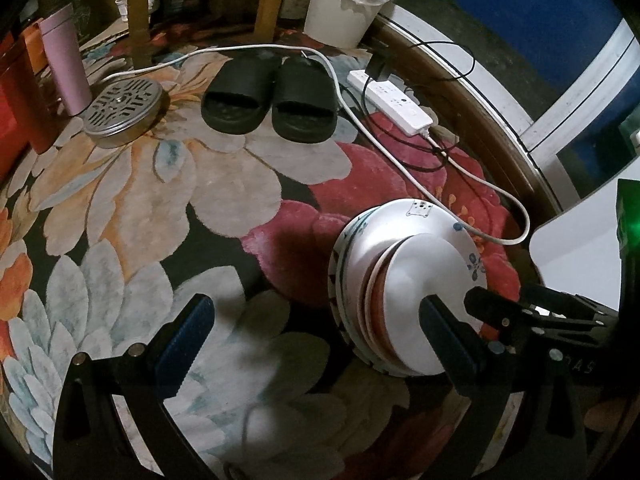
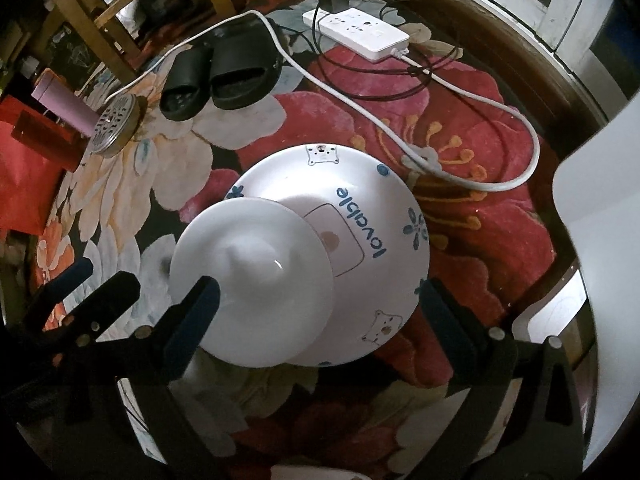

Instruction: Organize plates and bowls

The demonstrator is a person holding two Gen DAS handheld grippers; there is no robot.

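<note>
White stack [image 2: 280, 280]: plates nest on your rug [image 2: 460, 208], between the right gripper [image 2: 316, 304] jaws.
Jaws: both wide apart, holding nothing; left gripper [image 1: 316, 324] too.

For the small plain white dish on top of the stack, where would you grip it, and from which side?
Grip the small white dish by its thin rim on the side overhanging the printed plate, coming in low from that side, one finger over the edge and one under. It is broad and shallow, so the rim looks the only pinchable part.
</note>
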